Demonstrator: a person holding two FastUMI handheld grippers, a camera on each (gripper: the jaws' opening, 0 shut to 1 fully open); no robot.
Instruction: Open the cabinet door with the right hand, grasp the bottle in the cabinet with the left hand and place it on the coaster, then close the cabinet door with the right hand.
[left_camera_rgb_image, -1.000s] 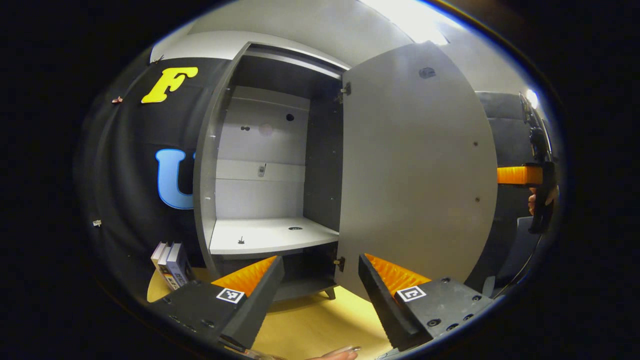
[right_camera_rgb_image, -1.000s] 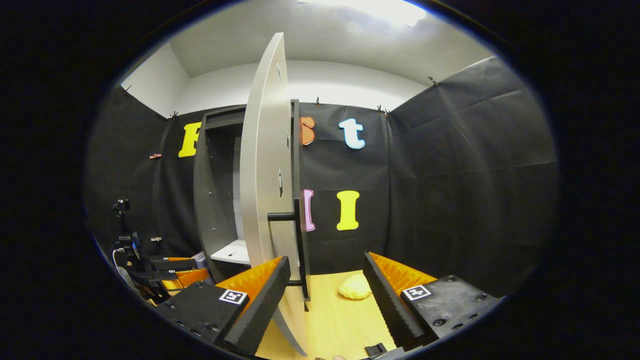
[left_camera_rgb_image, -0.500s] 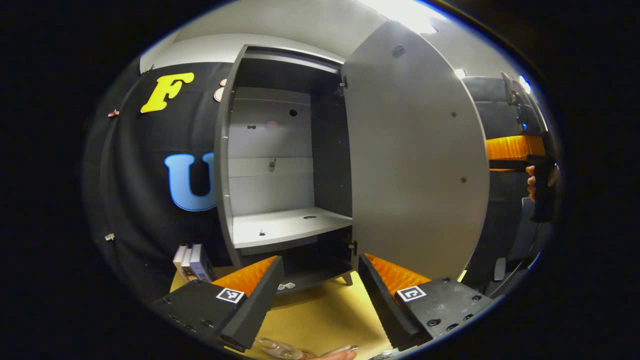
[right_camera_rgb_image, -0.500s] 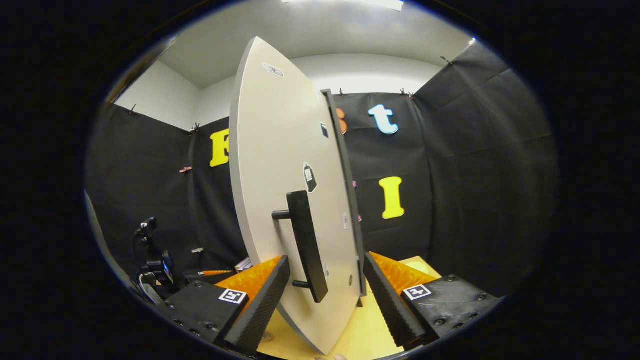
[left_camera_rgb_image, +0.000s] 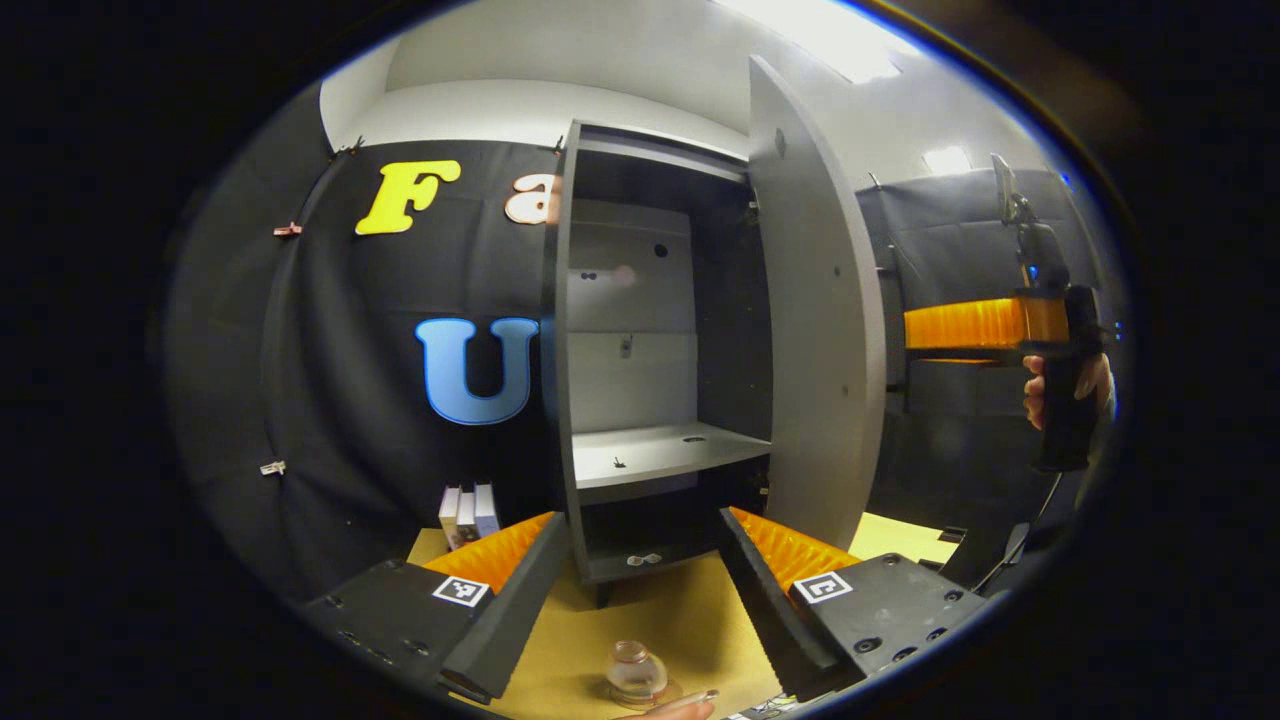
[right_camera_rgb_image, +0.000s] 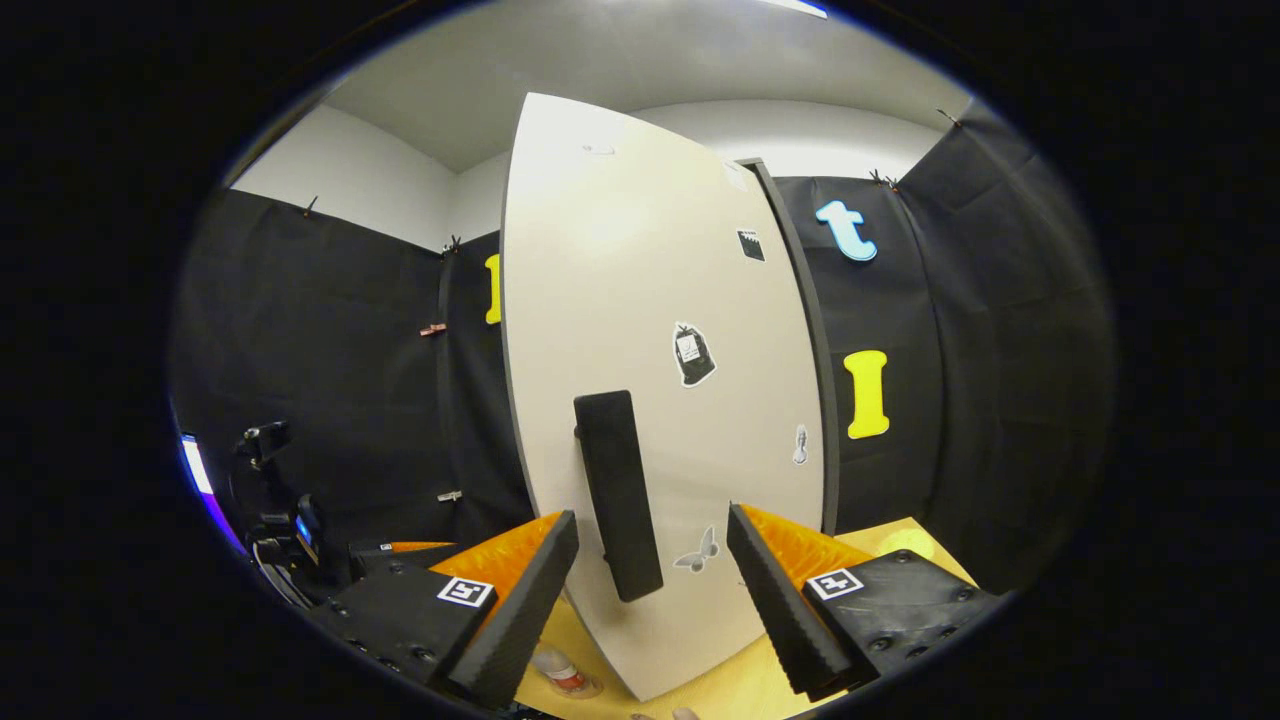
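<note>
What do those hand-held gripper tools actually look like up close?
Each hand-held gripper has two wedge-shaped, ribbed fingers on black blocks, each block carrying a small square black-and-white marker and screw holes. Seen from the left gripper view, the right hand-held gripper has a black pistol-style handle gripped by a hand.

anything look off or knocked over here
Nothing stands out. The bottle stands upright on the table, the cabinet shelves are bare, and its door hangs partly open, not crooked.
</note>
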